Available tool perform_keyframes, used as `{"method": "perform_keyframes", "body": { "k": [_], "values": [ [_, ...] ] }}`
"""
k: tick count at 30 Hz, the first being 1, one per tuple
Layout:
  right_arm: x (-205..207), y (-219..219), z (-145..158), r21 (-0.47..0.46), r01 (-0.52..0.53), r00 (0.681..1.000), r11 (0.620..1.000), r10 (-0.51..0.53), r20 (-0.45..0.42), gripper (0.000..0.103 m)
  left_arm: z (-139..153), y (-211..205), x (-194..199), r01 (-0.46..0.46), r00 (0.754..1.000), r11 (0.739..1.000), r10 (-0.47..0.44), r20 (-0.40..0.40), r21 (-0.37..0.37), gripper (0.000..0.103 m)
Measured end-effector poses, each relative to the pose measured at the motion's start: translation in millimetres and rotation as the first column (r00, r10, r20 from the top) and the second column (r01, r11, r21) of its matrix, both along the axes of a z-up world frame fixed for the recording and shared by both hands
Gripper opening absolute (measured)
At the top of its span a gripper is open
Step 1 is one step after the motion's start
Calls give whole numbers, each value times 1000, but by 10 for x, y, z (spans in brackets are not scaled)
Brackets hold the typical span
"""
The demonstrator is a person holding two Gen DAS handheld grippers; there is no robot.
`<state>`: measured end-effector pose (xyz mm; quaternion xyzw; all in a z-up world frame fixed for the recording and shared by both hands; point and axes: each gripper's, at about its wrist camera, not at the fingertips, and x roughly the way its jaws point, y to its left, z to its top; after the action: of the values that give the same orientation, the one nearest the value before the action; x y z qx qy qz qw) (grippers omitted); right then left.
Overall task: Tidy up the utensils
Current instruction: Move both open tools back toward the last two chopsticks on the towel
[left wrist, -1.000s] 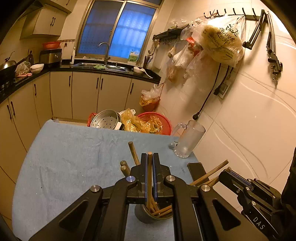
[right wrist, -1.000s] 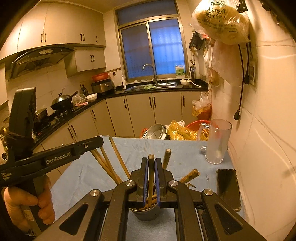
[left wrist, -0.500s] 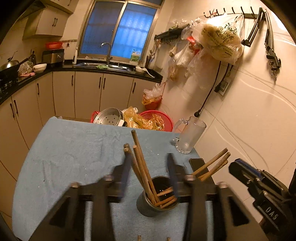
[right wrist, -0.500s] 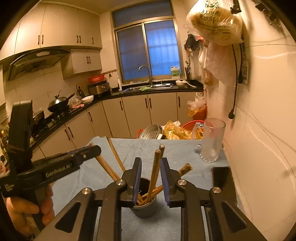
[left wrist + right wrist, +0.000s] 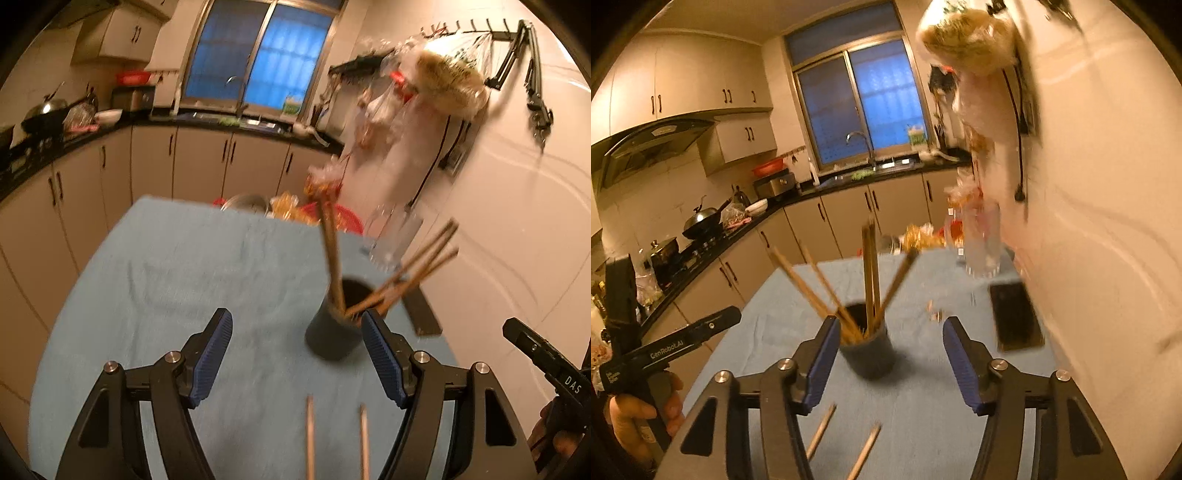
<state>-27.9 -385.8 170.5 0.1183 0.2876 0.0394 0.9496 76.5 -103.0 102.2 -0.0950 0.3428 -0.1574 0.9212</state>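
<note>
**Both hand-held grippers spread wide over a cup of chopsticks**

The left hand-held gripper (image 5: 296, 357) is seen with its blue-padded jaws wide apart, nothing held between them. The right hand-held gripper (image 5: 886, 360) is likewise spread, and nothing is gripped by it.

A dark cup (image 5: 333, 326) is stood upright on the blue cloth (image 5: 177, 280) by which the worktop is covered. Wooden chopsticks (image 5: 332, 254) are stood in the cup, some nearly upright, others leaned out toward the wall. Their lower ends are hidden inside the cup, and an exact count cannot be made because of motion blur. In the right wrist view the cup (image 5: 867, 349) lies between the jaws but is touched by neither, and the sticks (image 5: 870, 273) are fanned out to both sides.

Two loose chopsticks (image 5: 310, 435) are laid on the cloth near the cameras; their near ends are cut off by the frame edge. In the right wrist view the same pair (image 5: 822, 430) is partly covered by the gripper body.

A glass mug (image 5: 980, 243) near the wall is smeared by blur and hard to make out. A dark phone (image 5: 1015, 317) is laid flat beside the wall. Small items on the cloth near it cannot be identified.
</note>
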Motion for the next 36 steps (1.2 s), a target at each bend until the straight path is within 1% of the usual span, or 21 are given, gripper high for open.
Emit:
{"method": "perform_keyframes", "body": {
  "k": [3, 10, 15, 20, 28, 36],
  "values": [
    [-135, 28, -181, 23, -7, 999, 1000, 8, -35, 63, -183, 95, -157, -17, 999, 1000, 16, -41, -21, 73],
    [-328, 107, -703, 65, -29, 987, 997, 39, -157, 63, -566, 220, -443, -46, 992, 999, 42, -122, -27, 73],
    [-402, 154, -975, 99, -30, 975, 995, 51, -217, 63, -834, 212, -524, -55, 980, 998, 49, -193, -25, 73],
    [-412, 164, -1167, 108, -29, 962, 994, 57, -267, 63, -1038, 188, -548, -43, 970, 999, 39, -238, -9, 73],
    [-309, 195, -1310, 121, -42, 947, 992, 79, -312, 63, -1191, 83, -477, -10, 962, 1000, 16, -274, 24, 73],
    [-144, 261, -1412, 130, -54, 937, 990, 96, -337, 62, -1136, -35, -202, 29, 958, 996, -5, -288, 79, 73]
  ]
}}
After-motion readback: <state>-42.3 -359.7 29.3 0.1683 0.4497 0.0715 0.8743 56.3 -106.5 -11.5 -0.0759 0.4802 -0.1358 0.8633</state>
